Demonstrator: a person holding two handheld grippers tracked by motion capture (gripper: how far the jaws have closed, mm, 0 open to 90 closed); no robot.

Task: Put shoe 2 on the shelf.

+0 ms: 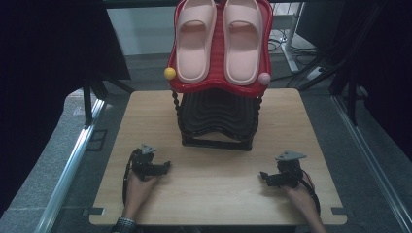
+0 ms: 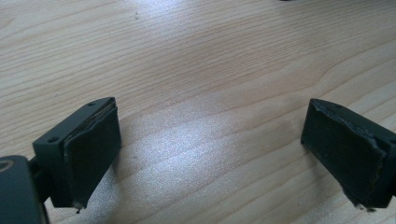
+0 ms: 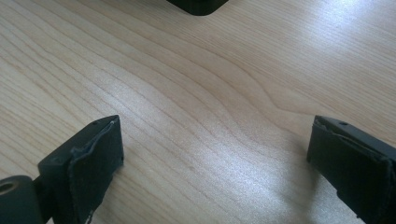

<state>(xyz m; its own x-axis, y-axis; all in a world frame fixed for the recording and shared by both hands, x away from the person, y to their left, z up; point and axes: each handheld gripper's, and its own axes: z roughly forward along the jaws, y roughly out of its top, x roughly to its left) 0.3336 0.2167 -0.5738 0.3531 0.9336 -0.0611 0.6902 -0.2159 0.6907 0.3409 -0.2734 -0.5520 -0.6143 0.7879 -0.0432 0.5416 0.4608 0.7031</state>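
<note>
Both grippers, left gripper (image 1: 166,166) and right gripper (image 1: 263,175), rest wide open and empty on the table (image 1: 214,194); the rack's (image 1: 218,121) base is cut off in the right gripper view.

High view above the near edge, facing forward–down; both gripper views close over the shared table (image 1: 214,194).

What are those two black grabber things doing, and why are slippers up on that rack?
A person holds the left gripper and the right gripper low over the wooden table, both open and holding nothing. Beyond them stands a rack whose red top shelf carries a pair of pink slippers. Nothing is being touched.
</note>
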